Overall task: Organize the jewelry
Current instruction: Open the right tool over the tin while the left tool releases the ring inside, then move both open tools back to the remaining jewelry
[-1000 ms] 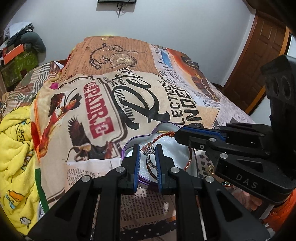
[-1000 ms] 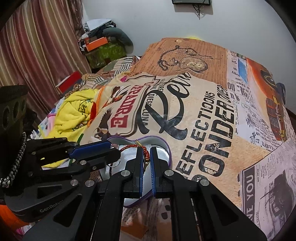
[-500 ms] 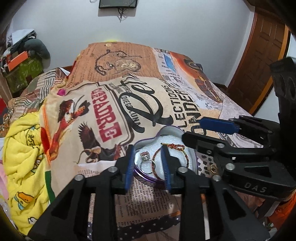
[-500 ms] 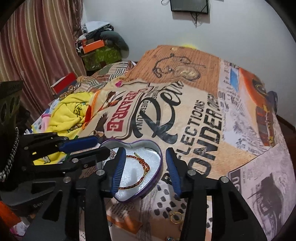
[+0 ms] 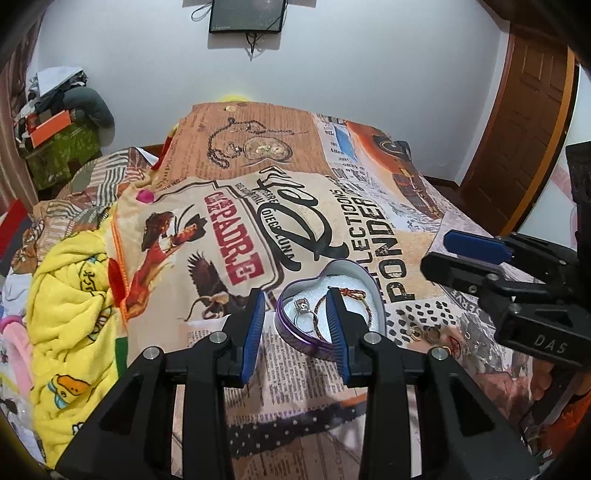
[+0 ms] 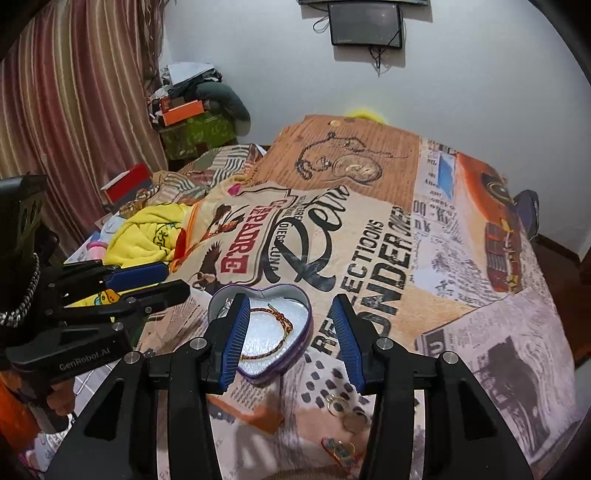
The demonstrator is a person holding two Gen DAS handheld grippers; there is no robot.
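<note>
— White walls close the far side of the room, with a dark screen hung high and a wooden door at the right. What covers the bed?

— A printed bedspread with newspaper lettering, a pocket watch and an orange car. A yellow cartoon blanket is bunched at its left edge, and striped curtains hang at the far left in the right wrist view.

— And the jewelry?

— A heart-shaped tin with a purple wall sits on the near part of the bedspread. Inside, on its pale lining, lie a silver ring with a stone toward the left and a red and gold cord bracelet toward the right. More pieces lie loose on the bedspread just near and right of the tin: gold rings and a small red and blue item, too small to name.

— How do the jaws stand?

— Left gripper: jaws spread wide and holding nothing, hovering over the near left edge of the tin. Right gripper: jaws also spread wide and bare, framing the tin's right half from above. I cannot tell whether either touches the tin. Each gripper shows at the side of the other's view.
</note>
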